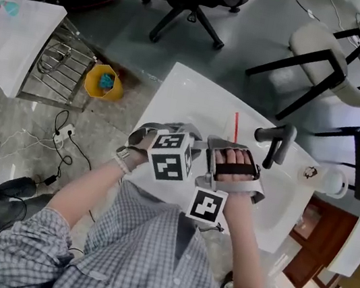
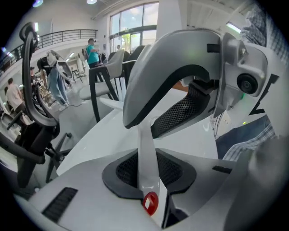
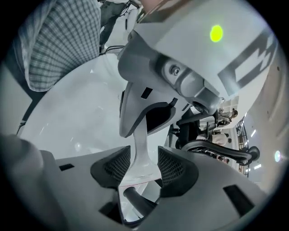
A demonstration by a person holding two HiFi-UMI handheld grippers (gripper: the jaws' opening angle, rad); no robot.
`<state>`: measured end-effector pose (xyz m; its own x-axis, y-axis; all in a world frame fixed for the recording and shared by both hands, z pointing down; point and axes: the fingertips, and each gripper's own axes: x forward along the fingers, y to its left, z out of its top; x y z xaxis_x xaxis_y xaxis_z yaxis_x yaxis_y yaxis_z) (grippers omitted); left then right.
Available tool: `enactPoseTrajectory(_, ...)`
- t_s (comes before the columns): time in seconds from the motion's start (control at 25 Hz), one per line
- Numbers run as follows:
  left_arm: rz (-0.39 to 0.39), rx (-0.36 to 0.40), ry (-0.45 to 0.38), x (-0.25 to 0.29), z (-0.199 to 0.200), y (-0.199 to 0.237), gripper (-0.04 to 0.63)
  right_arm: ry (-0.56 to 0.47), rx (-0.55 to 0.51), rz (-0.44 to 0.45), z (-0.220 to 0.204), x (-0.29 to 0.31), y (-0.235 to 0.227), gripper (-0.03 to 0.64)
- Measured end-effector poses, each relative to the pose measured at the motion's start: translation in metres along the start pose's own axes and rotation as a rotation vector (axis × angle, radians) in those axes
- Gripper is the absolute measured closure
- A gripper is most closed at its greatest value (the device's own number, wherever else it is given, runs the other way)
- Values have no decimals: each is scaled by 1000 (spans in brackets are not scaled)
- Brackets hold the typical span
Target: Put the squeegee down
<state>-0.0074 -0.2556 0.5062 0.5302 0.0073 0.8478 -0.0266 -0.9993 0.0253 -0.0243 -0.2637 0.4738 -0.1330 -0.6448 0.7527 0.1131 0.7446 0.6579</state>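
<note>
The squeegee (image 2: pixel 145 149) shows as a narrow white handle with a red cap at its near end. My left gripper (image 2: pixel 146 169) is shut on that handle, the mesh pads pressing both sides. The two grippers face each other low over the white table (image 1: pixel 175 91). In the right gripper view the same white handle (image 3: pixel 141 149) runs between the pads of my right gripper (image 3: pixel 141 164), which stands open with gaps on both sides. From the head view the left gripper (image 1: pixel 196 151) and right gripper (image 1: pixel 210 156) meet tip to tip, and the squeegee is hidden between them.
A thin red strip (image 1: pixel 235 125) and a dark curved handle-like object (image 1: pixel 275 141) lie on the table beyond the right gripper. A white cup-like item (image 1: pixel 332 180) sits at the table's right end. Office chairs (image 1: pixel 331 59) and a yellow bucket (image 1: pixel 103 82) stand on the floor around it.
</note>
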Motion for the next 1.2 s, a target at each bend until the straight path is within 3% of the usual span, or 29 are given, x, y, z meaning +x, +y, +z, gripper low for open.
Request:
enactPoseTrajectory(0.2, 51, 71, 27, 1, -3, 4, 506, 16, 21, 12, -1, 9, 1, 451)
enactPoseTrajectory(0.28, 55, 62, 12, 0, -2, 6, 506, 23, 17, 17, -1, 11, 4, 491)
enactPoseTrajectory(0.56, 112, 44, -56, 1, 3, 16, 502, 49, 30, 0, -8, 17, -2, 507)
enactPoseTrajectory(0.84, 120, -78, -171, -4, 6, 29, 445, 63, 104, -6, -16, 22, -4, 509)
enactPoseTrajectory(1.2, 142, -131, -212, -12, 2, 46, 385, 92, 152, -5, -24, 29, -10, 509)
